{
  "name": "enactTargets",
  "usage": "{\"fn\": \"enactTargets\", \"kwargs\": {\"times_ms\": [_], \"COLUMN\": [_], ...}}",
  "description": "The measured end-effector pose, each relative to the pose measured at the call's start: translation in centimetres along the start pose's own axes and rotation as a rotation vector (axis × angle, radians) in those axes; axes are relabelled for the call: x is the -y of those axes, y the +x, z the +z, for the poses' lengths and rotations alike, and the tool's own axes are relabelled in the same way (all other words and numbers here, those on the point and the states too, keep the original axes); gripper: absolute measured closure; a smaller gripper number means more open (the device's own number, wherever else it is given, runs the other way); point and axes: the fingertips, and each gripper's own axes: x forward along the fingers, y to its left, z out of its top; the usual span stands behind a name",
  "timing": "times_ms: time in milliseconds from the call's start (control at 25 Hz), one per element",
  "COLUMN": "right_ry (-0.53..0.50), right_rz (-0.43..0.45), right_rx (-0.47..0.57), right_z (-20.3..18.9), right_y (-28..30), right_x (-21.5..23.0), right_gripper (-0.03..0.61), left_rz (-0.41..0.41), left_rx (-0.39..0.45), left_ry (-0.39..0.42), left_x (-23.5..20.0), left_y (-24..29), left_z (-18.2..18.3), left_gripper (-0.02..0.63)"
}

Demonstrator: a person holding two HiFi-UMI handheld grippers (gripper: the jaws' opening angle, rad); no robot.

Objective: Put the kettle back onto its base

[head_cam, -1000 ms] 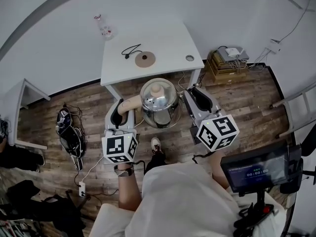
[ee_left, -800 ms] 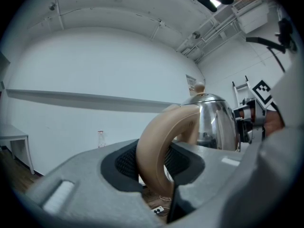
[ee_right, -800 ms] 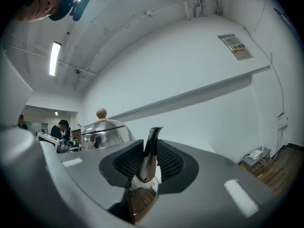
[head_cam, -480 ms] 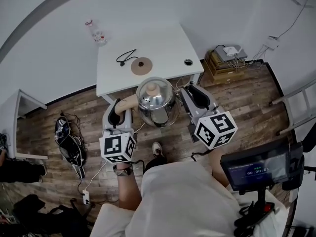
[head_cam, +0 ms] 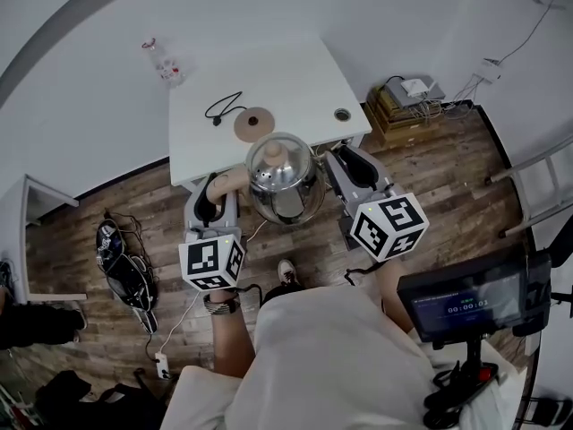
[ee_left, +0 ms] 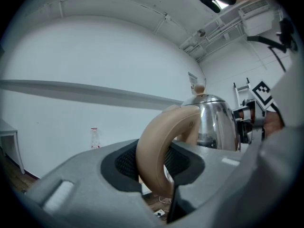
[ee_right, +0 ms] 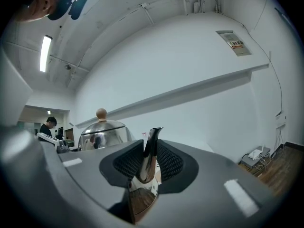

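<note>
Two grips hold the kettle [head_cam: 282, 179] level: our left tool [head_cam: 215, 197] clamps its tan handle [ee_left: 156, 141], our right tool [head_cam: 346, 162] its spout [ee_right: 147, 156]; it hides part of the counter's [head_cam: 295, 79] near edge.

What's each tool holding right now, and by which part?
One kettle, held by both: left tool clamps its tan handle, right tool clamps its steel spout.

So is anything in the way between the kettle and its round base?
No, nothing visible stands on the table between the kettle and the base; the cord lies off to the base's left.
</note>
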Motion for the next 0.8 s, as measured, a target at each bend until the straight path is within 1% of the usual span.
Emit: {"fn": "enactTargets", "kwargs": {"times_ms": [200, 480, 680, 800], "right_ry": [0.015, 0.025, 0.028, 0.029], "right_rz": [-0.006, -0.008, -0.015, -0.021], "right_rx": [0.006, 0.027, 0.033, 0.025], "right_z": [-0.5, -0.8, -0.9, -0.9], "right_y": [2.0, 2.6, 4.5, 6.8], "right_x": [0.2, 0.3, -0.2, -0.8], "right_gripper": [0.489, 0.489, 0.489, 0.489], "left_rz": [-0.005, -0.009, -0.018, -0.022], "left_rx": [-0.001, 0.008, 0.012, 0.006], "left_ry": [0.013, 0.035, 0.041, 0.037], "left_x": [-1.5, -2.0, -3.7, -5.8], "left_y": [1.4, 1.9, 2.9, 3.8], "left_z": [-0.2, -0.3, -0.2, -0.1], "left_gripper": [0.486, 0.486, 0.486, 0.486]}}
